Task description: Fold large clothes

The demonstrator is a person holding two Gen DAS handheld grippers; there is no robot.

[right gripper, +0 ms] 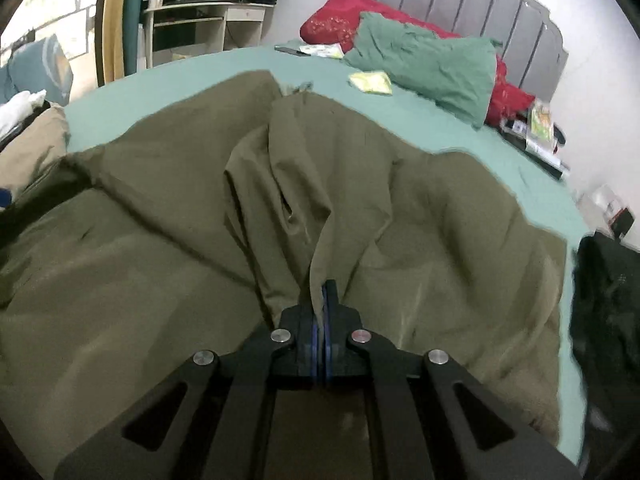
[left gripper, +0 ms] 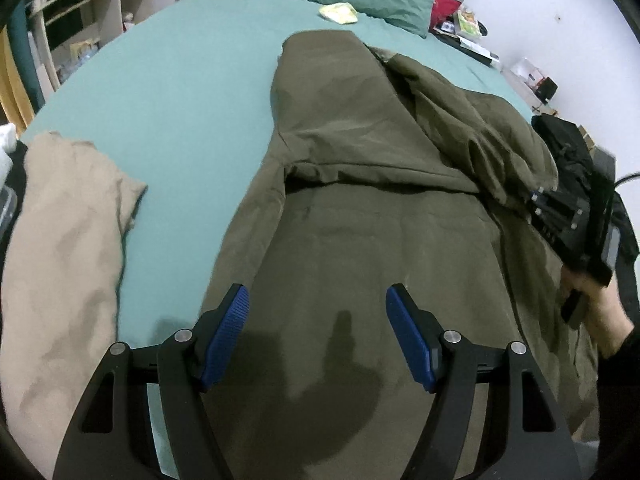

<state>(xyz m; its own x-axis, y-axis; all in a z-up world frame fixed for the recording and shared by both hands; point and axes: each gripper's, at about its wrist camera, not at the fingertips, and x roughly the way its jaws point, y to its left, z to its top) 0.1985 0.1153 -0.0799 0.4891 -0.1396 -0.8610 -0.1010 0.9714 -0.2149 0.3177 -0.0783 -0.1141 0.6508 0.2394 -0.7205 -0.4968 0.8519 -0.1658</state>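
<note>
across the teal bed sheet (left gripper: 180,92) sprawls the olive coat (left gripper: 360,220), one part already laid over its body but the rest rumpled, so most folding looks left. the right gripper (right gripper: 323,300) is clamped on a fabric ridge, the left gripper (left gripper: 318,332) hovers spread apart, empty, a beige garment (left gripper: 60,260) lying beside.

The right gripper (right gripper: 322,296) has its jaws clamped on a raised fold of the olive garment (right gripper: 168,248).

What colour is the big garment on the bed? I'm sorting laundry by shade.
Olive green garment, plain, clearest in the right wrist view.
</note>
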